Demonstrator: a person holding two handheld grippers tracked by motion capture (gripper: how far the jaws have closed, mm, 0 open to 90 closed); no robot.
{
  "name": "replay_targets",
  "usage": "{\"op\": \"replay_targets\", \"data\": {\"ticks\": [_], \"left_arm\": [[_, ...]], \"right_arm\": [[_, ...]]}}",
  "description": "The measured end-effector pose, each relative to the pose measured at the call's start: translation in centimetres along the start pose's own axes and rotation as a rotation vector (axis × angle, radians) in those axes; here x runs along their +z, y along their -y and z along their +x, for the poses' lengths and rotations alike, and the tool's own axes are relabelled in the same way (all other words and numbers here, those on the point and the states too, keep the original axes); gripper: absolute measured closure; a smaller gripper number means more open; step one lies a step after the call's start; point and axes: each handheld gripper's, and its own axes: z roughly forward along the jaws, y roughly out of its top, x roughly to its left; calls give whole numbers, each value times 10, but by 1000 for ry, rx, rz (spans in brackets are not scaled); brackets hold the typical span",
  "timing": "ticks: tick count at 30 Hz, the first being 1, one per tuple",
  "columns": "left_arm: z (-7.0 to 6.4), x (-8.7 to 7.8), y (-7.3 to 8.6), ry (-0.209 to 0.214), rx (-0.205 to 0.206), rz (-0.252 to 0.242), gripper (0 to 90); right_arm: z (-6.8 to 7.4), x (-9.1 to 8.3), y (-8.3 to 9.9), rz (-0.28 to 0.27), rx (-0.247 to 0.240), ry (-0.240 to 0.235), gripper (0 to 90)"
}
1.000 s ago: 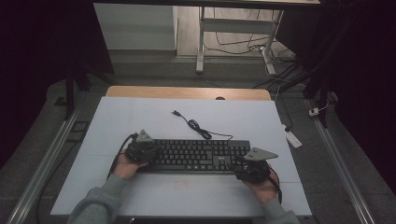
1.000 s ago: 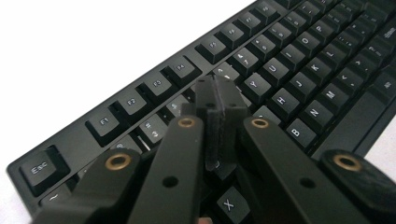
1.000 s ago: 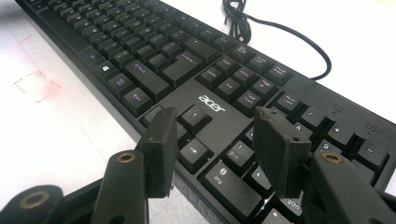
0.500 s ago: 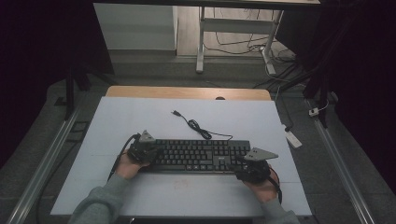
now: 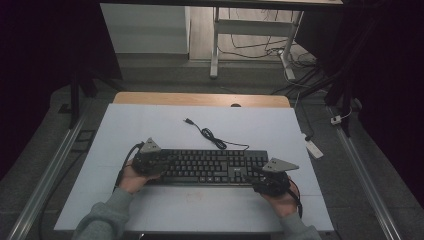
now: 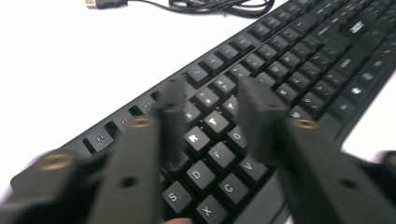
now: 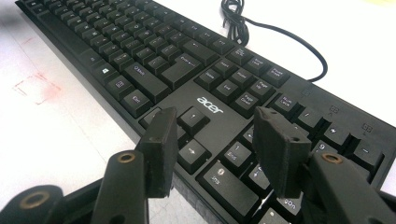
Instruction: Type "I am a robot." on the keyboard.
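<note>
A black Acer keyboard [image 5: 205,167] lies across the white table [image 5: 150,125], its cable [image 5: 212,136] coiled behind it and ending in a loose USB plug [image 5: 188,121]. My left gripper [image 5: 150,161] is over the keyboard's left end. In the left gripper view its blurred jaws stand open [image 6: 212,105] above the R, T, F and G keys [image 6: 205,133], holding nothing. My right gripper [image 5: 270,179] is at the keyboard's right end. Its jaws are open [image 7: 215,121] over the arrow keys [image 7: 194,119] and number pad, and nothing is between them.
A faint red square mark [image 5: 192,196] sits on the table in front of the keyboard. A small white device [image 5: 313,148] lies off the table's right edge. Metal rails [image 5: 55,165] run along both sides. A wooden strip [image 5: 200,99] borders the far edge.
The left gripper has edged slightly over the keyboard's left end and is still moving, as its blur shows. The right gripper and the keyboard stay where they were.
</note>
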Motion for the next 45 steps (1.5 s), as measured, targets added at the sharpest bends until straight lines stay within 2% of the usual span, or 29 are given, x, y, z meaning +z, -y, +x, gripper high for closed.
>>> {"op": "replay_targets", "data": {"ticks": [5,8,13,17,45], "left_arm": [[-4,-9,0,21,-4,-4,397],[-5,-13,1,42,-8,8,339],[-5,-19,3,49,-18,20,273],[-5,-22,4,63,-16,21,258],[-7,-20,4,72,5,48,242]], "right_arm": [[1,0,0,5,-5,-2,504],[1,0,0,6,-3,-3,504],[1,0,0,-1,1,-3,504],[1,0,0,2,-4,-5,504],[3,1,-6,-9,-16,1,513]]}}
